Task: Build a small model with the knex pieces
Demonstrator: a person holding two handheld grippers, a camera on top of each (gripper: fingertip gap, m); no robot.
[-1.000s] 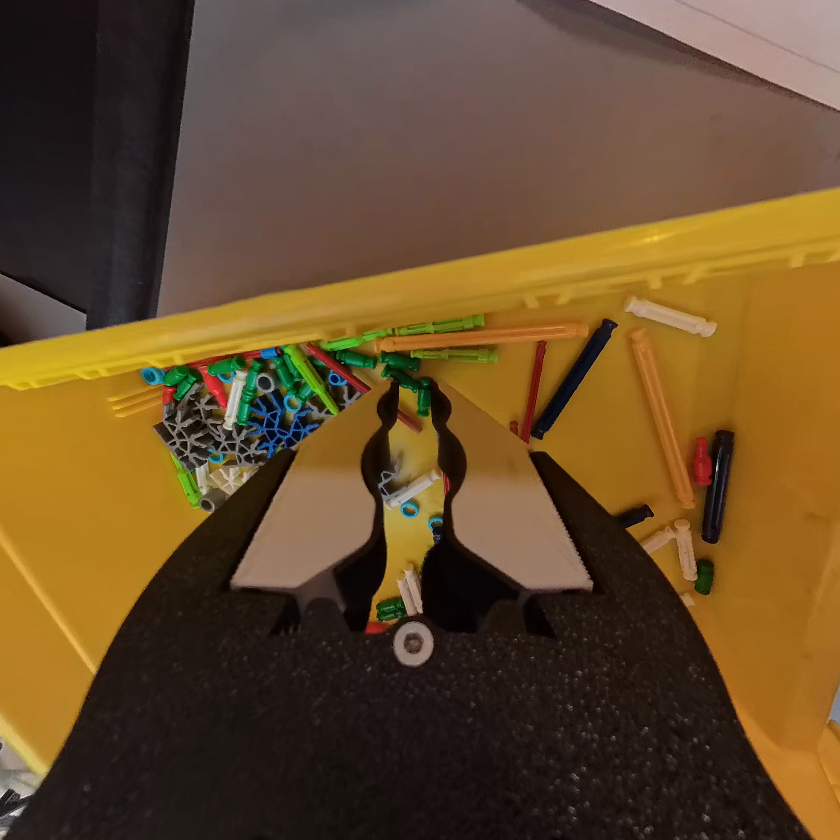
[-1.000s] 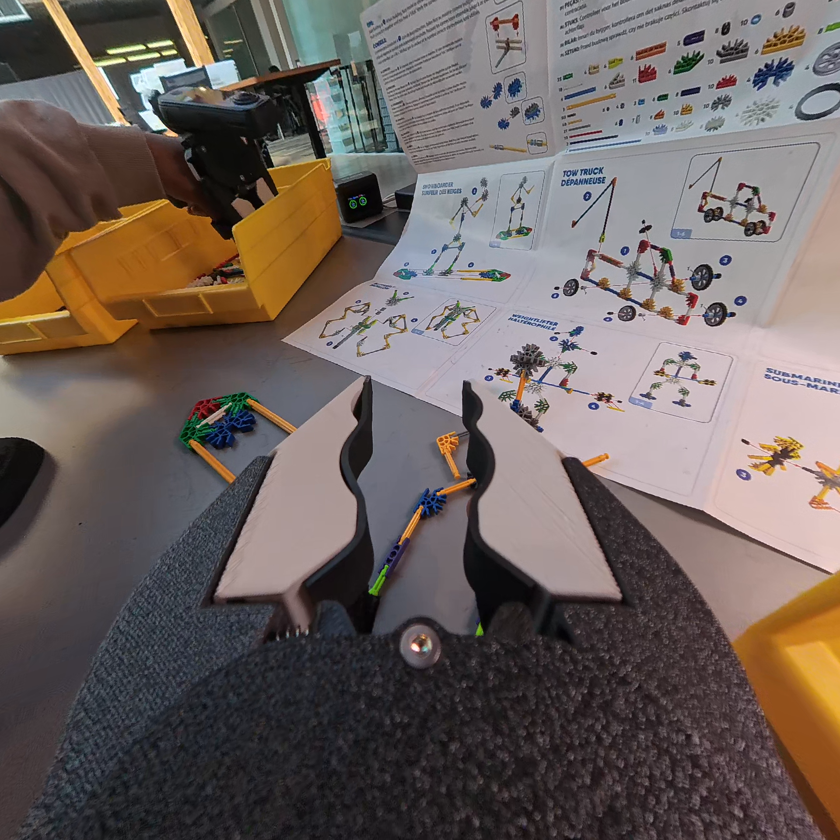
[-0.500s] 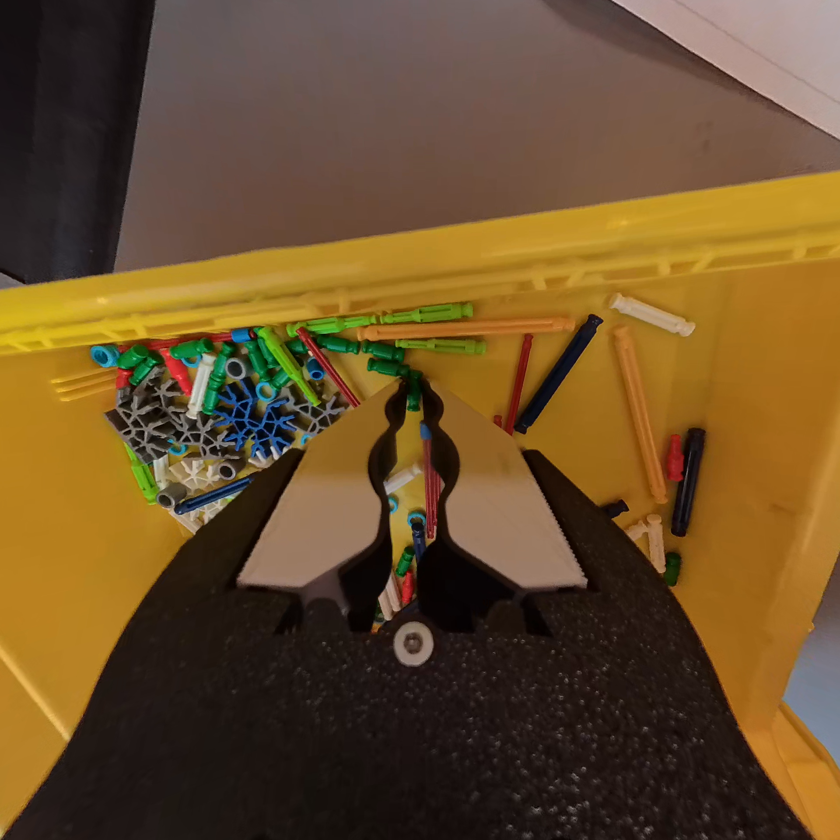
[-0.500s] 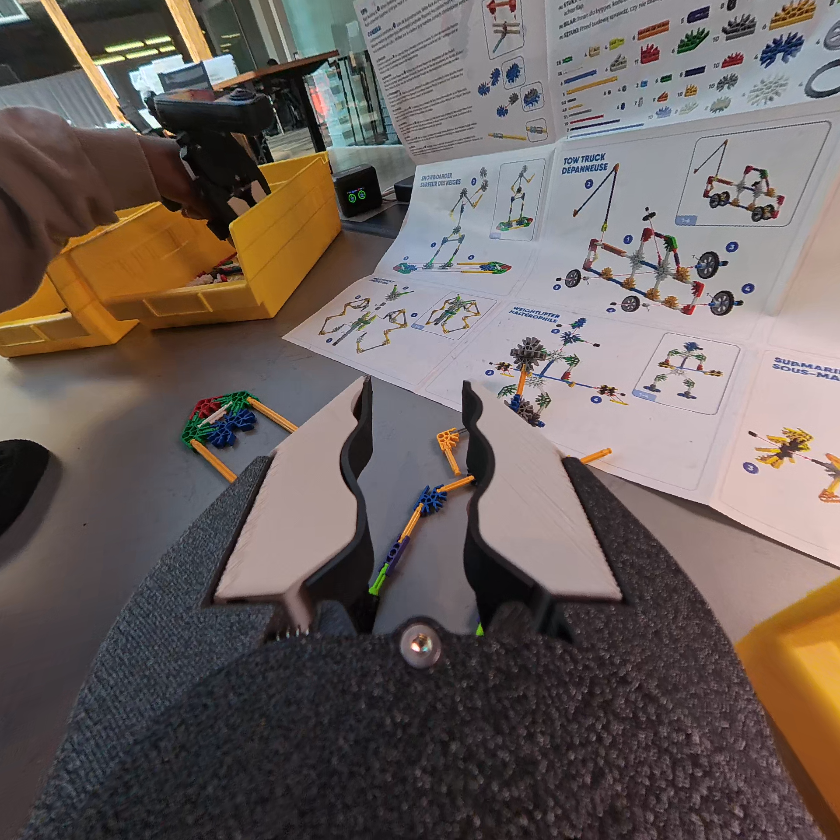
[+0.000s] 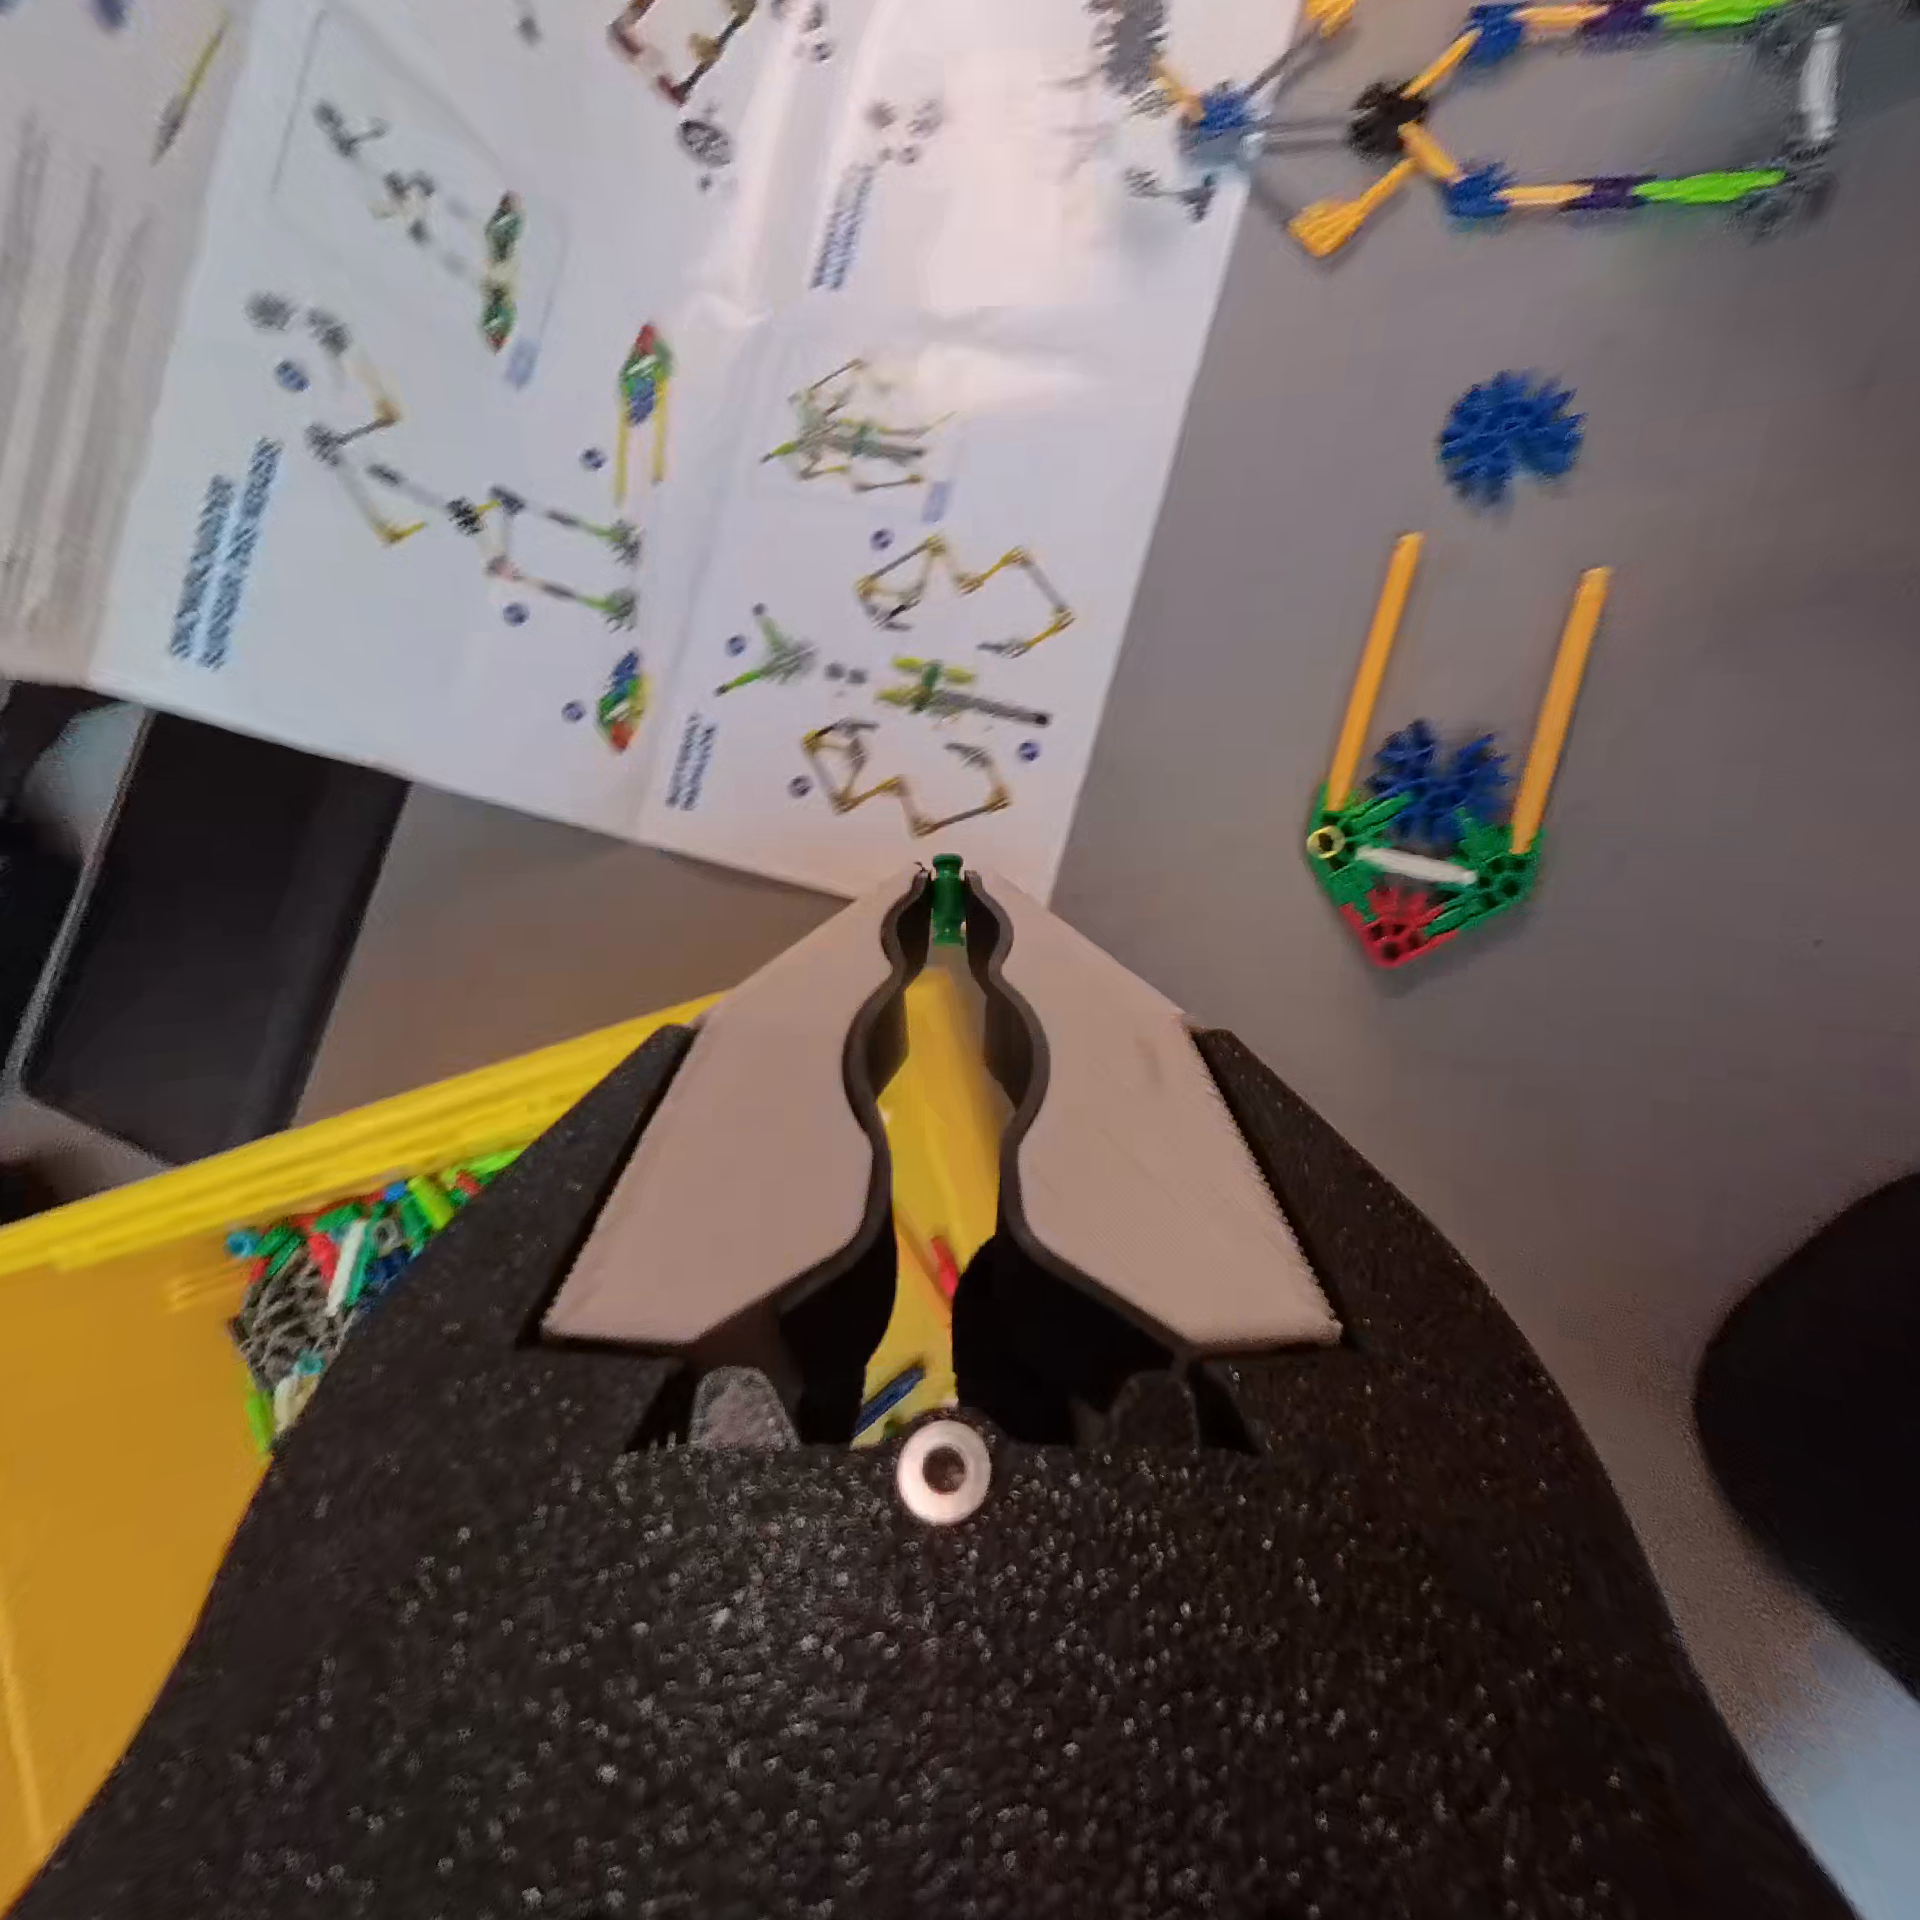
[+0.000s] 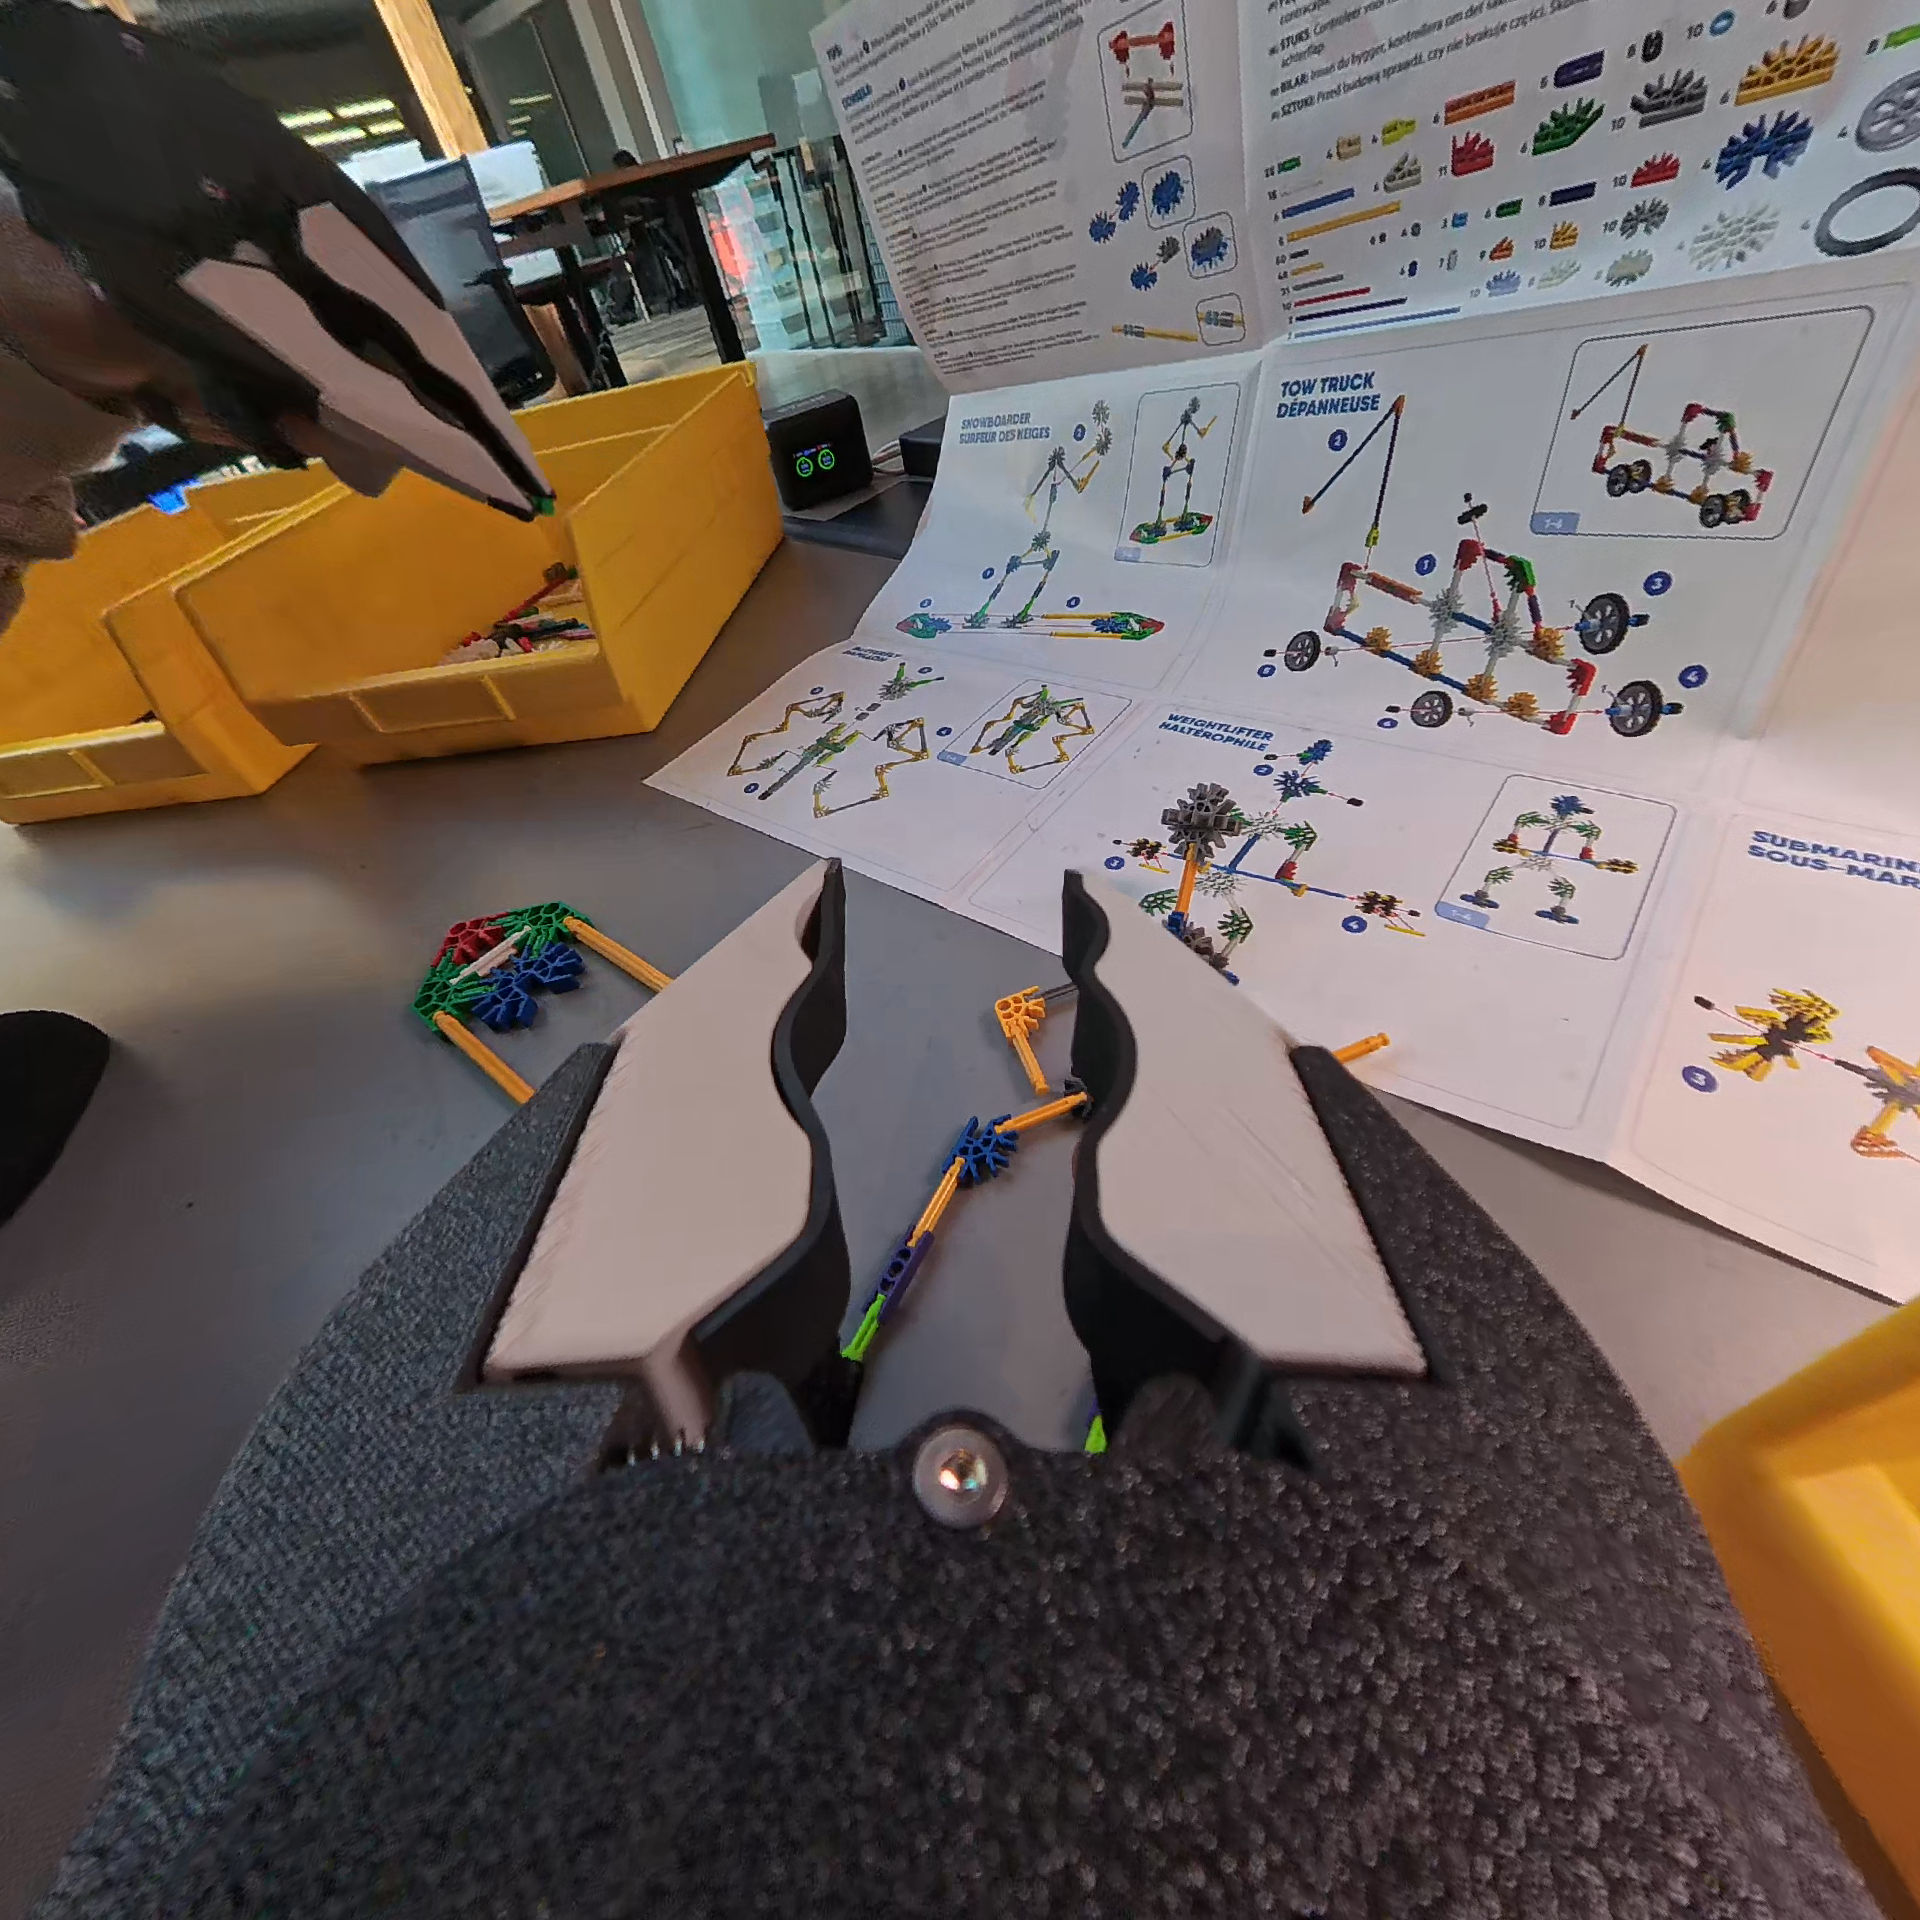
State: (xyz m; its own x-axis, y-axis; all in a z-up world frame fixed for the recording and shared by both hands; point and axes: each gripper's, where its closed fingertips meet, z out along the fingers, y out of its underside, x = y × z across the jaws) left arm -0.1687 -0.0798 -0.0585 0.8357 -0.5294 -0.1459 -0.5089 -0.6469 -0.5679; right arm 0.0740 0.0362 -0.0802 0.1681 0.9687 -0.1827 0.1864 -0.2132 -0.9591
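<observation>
The left gripper point(image 5: 943, 894) pinches a short green rod point(image 5: 945, 902) at its tips, above the yellow bin point(image 5: 125, 1455) of loose pieces at the worktop's left. The right gripper point(image 6: 951, 894) is spread, empty, over a rod-and-connector chain point(image 6: 977, 1148) near the instruction sheet point(image 6: 1351, 623).

Counting what's showing right now:
- Two grippers: left gripper point(image 5: 943, 883) pinching one small green rod point(image 5: 945, 899), right gripper point(image 6: 951, 914) sitting spread with nothing in it.
- Three yellow bins showing: two stacked side by side at far left point(image 6: 665, 582), point(image 6: 94, 769), one corner at right point(image 6: 1818, 1538).
- One instruction sheet point(image 6: 1455, 468) lying unfolded.
- Two partial builds lying on the table: one green-red-blue cluster with two yellow rods point(image 5: 1439, 821), one long chain point(image 6: 977, 1153).
- One loose blue connector point(image 5: 1512, 436).
- Loose parts in the bin: too many to be counting.
</observation>
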